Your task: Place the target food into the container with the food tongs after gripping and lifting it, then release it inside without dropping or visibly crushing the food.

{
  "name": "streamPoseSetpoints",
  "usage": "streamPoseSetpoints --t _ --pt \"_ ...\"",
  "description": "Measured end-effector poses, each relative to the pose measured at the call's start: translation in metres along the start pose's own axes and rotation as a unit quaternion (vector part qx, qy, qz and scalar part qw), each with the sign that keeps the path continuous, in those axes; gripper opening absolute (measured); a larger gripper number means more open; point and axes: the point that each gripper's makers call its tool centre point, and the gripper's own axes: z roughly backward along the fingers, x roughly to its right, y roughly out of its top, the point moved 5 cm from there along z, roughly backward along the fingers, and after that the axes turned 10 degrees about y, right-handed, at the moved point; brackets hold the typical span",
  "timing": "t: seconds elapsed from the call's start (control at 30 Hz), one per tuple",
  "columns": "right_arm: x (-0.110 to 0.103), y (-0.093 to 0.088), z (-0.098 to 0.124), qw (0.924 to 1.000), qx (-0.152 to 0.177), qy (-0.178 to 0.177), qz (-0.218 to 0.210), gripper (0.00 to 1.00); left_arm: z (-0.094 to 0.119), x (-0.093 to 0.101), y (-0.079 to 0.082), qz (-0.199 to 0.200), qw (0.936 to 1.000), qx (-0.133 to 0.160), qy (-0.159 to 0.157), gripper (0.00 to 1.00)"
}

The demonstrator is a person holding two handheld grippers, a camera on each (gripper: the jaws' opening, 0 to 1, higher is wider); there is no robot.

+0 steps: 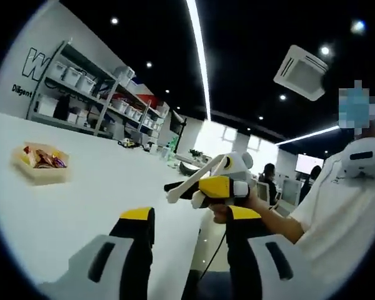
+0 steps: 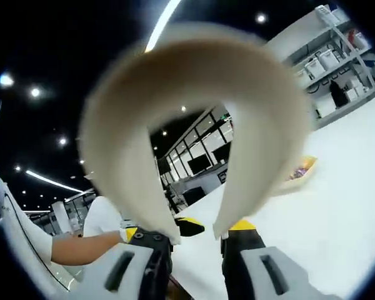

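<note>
Now | right gripper (image 1: 200, 190) fingers grasping tongs (image 2: 194, 125), arms pointing back at camera | left gripper (image 1: 190, 225) released

From my left tool (image 1: 190, 234) the white surface (image 1: 81, 206) lies open all the way to the food tray (image 1: 40, 164). The right tool (image 1: 215, 187) with its tongs (image 1: 187, 187) blocks my right side, the person's arm (image 1: 281, 225) behind it.

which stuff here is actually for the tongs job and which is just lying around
For the job:
- food tongs, held in the right claw
- tray of wrapped food on the white table
- left claw, nothing visible between its jaws

Lying about:
- storage shelves with bins
- ceiling air unit
- monitors in the background
</note>
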Motion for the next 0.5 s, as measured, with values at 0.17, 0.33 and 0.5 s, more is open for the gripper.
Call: streamPoseSetpoints --t 0.17,0.33,0.5 --pt "-0.006 0.001 -0.001 0.9999 -0.001 0.012 -0.003 0.23 -0.007 0.009 0.0 0.011 0.9997 0.008 -0.022 0.33" --pt "-0.01 -0.002 -0.003 0.9996 -0.003 0.025 -0.011 0.23 -0.011 0.013 0.002 0.012 0.9993 0.005 -0.035 0.25" --pt "-0.013 -0.003 -0.003 0.9992 0.001 0.033 -0.022 0.24 -0.01 0.015 0.002 0.016 0.9989 0.005 -0.043 0.18"
